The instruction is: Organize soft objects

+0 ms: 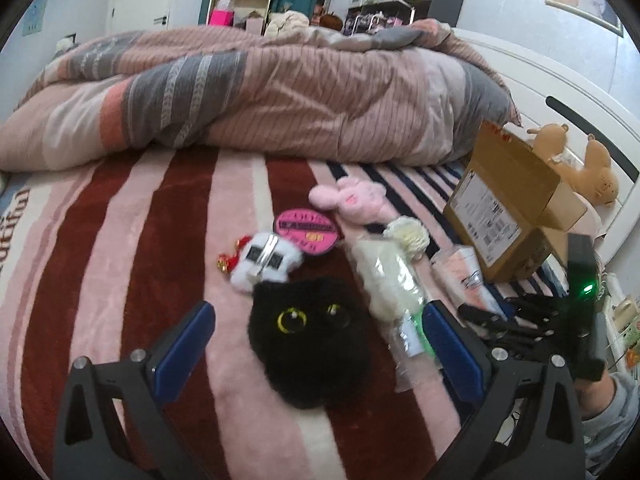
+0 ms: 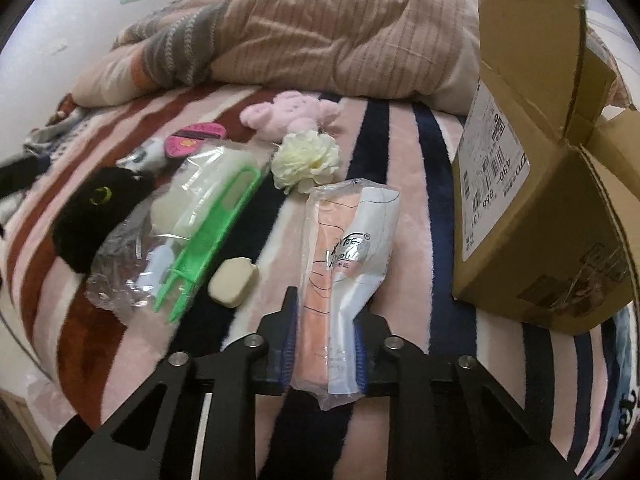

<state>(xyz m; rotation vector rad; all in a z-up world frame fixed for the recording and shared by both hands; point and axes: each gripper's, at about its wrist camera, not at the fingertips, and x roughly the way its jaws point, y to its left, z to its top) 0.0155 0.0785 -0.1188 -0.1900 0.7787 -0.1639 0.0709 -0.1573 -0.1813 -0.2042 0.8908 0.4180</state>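
Soft items lie scattered on a striped blanket (image 1: 120, 240). My left gripper (image 1: 318, 310) is open, its blue pads either side of a black cat plush (image 1: 308, 336) without touching it. Beyond the plush are a white plush with a metal clip (image 1: 266, 260), a pink round pad (image 1: 306, 228), a pink bunny plush (image 1: 352, 198) and a cream pompom (image 1: 406, 234). My right gripper (image 2: 326, 320) is shut on the near end of a pink-and-white plastic-wrapped packet (image 2: 348, 236). Left of it lie a beige sponge (image 2: 234, 282) and a clear bag with a green plastic tool (image 2: 208, 208).
An open cardboard box (image 2: 540, 200) stands right of the packet, close to the right gripper. A rumpled pink and grey duvet (image 1: 280, 92) fills the far side of the bed. A brown teddy (image 1: 592, 168) lies against the white headboard (image 1: 560, 80). A person's sleeve (image 1: 612, 420) shows at the right.
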